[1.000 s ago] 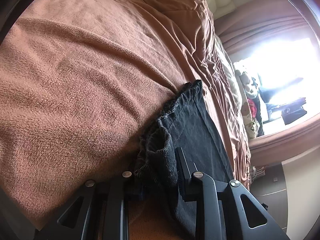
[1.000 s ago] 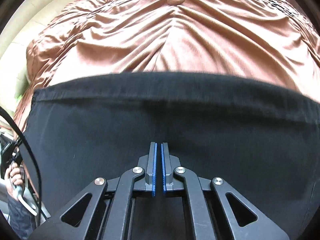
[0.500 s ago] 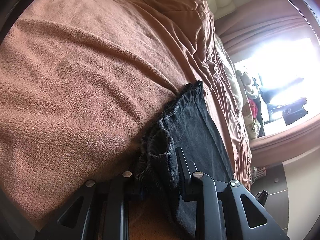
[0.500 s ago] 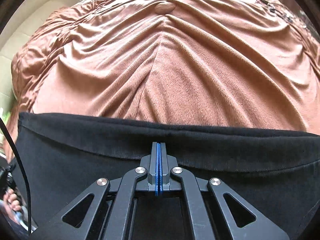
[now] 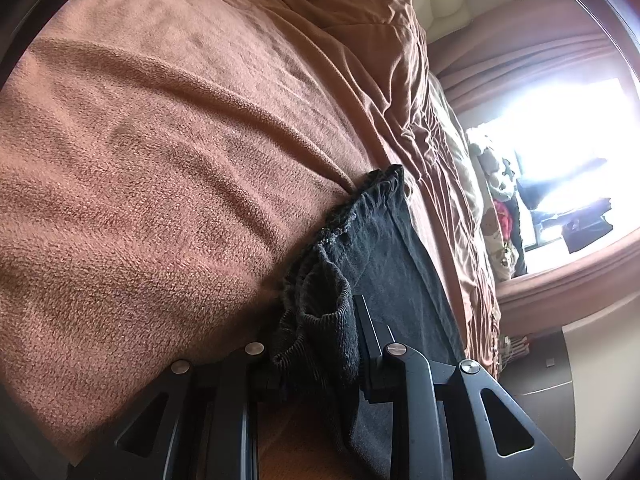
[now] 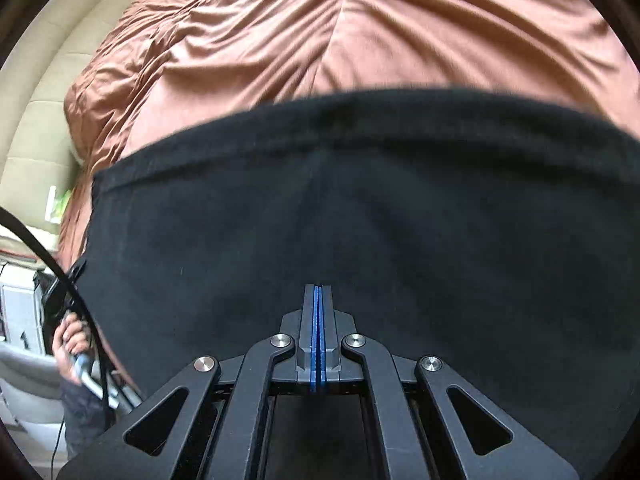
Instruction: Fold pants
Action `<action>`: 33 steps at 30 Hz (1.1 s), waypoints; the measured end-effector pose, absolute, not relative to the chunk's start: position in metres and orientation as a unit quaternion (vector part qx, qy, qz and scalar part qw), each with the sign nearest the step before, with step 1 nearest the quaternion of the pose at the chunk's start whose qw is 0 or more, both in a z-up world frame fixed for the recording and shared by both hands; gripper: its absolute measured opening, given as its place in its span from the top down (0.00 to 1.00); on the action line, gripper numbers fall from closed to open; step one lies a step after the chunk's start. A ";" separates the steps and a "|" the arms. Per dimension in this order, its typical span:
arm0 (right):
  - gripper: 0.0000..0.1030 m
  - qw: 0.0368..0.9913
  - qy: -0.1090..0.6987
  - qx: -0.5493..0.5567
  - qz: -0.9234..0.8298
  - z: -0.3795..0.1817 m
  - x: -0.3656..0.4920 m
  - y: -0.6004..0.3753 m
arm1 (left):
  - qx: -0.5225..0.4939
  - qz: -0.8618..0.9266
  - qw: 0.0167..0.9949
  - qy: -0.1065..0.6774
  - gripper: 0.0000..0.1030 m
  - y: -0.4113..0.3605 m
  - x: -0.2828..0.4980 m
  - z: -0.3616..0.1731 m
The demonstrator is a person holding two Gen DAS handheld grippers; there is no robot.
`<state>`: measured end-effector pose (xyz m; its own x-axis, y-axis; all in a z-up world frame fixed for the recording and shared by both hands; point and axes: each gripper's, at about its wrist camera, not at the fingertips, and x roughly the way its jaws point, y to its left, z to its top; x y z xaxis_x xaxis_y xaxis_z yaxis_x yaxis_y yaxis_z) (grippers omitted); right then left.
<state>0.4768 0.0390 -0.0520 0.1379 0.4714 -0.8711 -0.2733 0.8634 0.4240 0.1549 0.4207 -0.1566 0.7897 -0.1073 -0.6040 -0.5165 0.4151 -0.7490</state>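
Left wrist view: my left gripper (image 5: 316,344) clamps the bunched waistband of the black pants (image 5: 384,256) lying on the brown blanket (image 5: 168,168), while my right gripper (image 6: 317,320), pads pressed together over the cloth, should sweep evenly to flatten the fold.

Matt black ribbed-cloth pants (image 5: 320,320) lie on a fuzzy, napped rust-brown fleece blanket (image 5: 160,160); matt black plastic gripper (image 6: 318,320) arms carry shiny metal screws.
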 end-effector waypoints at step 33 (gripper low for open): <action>0.86 0.770 0.538 0.141 0.312 -0.020 0.383 -0.032 | -0.447 -0.034 0.868 0.211 0.94 0.332 0.228 0.072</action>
<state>0.3830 -0.0315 -0.0202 0.2264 0.6322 -0.7410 -0.3281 0.7658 0.5531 0.2276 0.3316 0.0716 0.9083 -0.2489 -0.3363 -0.1293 0.5975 -0.7914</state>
